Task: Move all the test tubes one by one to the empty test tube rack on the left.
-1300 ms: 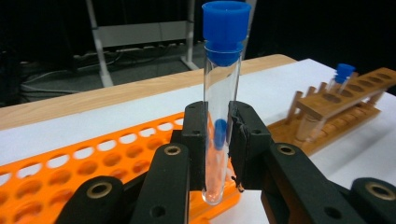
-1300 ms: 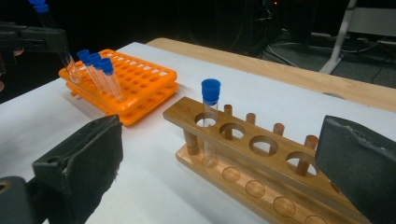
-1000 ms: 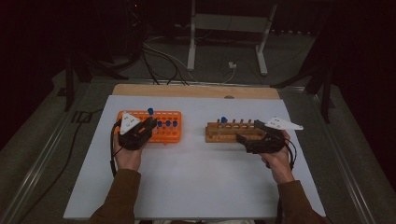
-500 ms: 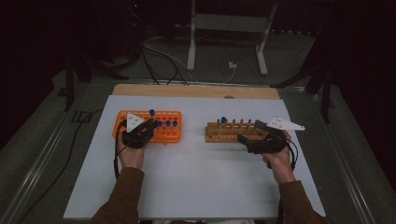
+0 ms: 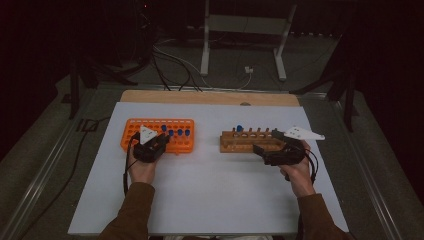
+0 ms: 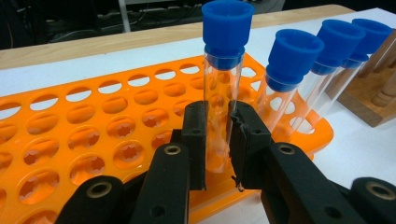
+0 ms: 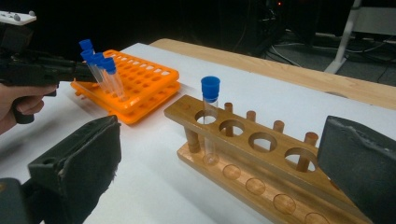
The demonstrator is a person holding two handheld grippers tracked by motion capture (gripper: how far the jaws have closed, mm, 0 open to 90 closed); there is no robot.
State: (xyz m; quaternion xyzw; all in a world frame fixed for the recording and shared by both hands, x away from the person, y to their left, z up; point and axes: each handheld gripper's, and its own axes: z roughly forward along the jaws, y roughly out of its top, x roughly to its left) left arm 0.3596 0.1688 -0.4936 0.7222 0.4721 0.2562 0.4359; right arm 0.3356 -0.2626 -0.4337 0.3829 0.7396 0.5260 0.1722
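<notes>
My left gripper (image 6: 218, 114) is shut on a clear test tube with a blue cap (image 6: 227, 23), held upright over the orange rack (image 6: 93, 116). The tube's lower end reaches the rack's near row, behind the jaws. Three more blue-capped tubes (image 6: 292, 58) stand to its right in the rack. From above, the left gripper (image 5: 159, 142) sits at the front edge of the orange rack (image 5: 135, 129). My right gripper (image 7: 223, 140) is open with nothing between its pads, just short of the wooden rack (image 7: 261, 154), which holds one capped tube (image 7: 210, 107) at its left end.
Both racks stand on a white sheet (image 5: 215, 195) laid over a wooden table. The wooden rack (image 5: 245, 145) has several free holes. Cables and a metal stand (image 5: 240, 30) lie on the dark floor beyond the far edge.
The left hand has sunk a little, bringing the held tube down toward the orange rack. The right hand has kept still.
</notes>
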